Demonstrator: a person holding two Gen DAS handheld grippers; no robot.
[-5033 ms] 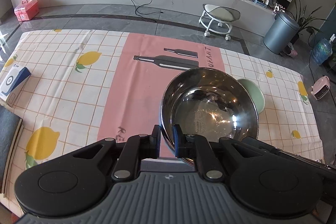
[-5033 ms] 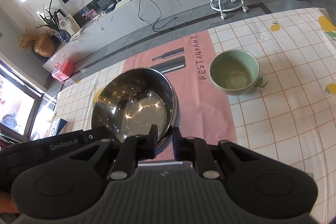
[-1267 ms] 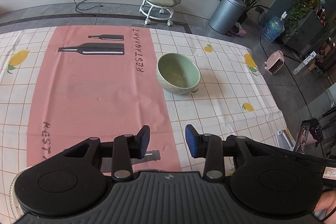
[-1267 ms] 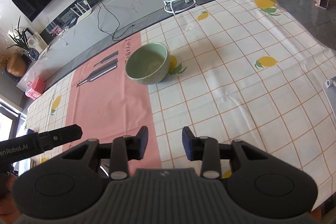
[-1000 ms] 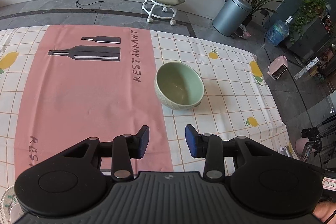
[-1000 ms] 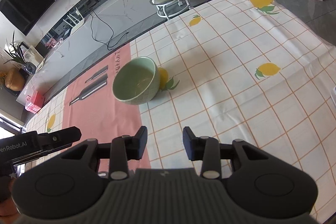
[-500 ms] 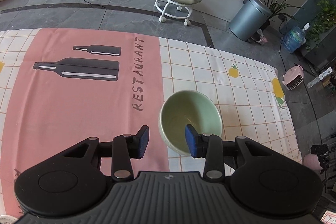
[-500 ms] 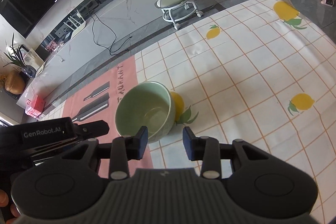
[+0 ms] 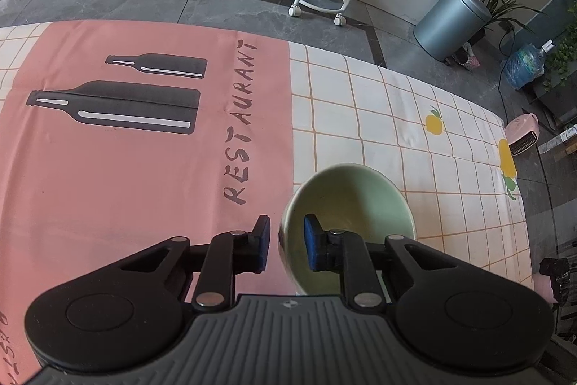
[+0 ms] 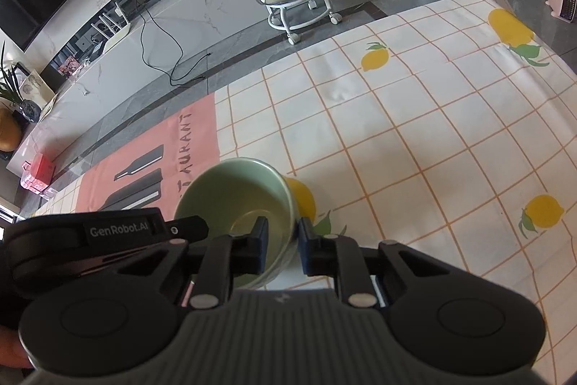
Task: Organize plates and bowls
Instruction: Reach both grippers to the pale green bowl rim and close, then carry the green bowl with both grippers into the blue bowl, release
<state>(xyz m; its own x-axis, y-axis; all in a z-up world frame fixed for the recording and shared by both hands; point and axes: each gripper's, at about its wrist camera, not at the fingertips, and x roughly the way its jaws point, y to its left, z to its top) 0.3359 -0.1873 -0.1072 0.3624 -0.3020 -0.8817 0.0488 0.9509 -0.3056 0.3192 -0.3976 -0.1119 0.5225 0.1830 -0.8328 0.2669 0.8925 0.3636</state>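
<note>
My left gripper point(image 9: 286, 239) sits at lower centre of its frame with its jaws spread, straddling the left rim of the green bowl point(image 9: 355, 195): one pad outside the wall, the other inside the cavity, neither clearly pressing yet. My right gripper point(image 10: 281, 240) is likewise spread across the bowl's right rim in its own frame, one pad inside and one outside, with a gap visible on at least one side. The green bowl stands upright on the tablecloth point(image 9: 360, 103), just where the pink restaurant panel point(image 9: 126, 168) meets the lemon-checked part. As I judge it, this bowl's move is only at the grasping stage: both grippers are placed but not closed, and lifting and setting it down are left. No plates or other bowls show in either view, so I cannot say how much is sorted. The bowl's near wall and foot are hidden behind the gripper bodies, and contact at the pads is hard to make out.
</note>
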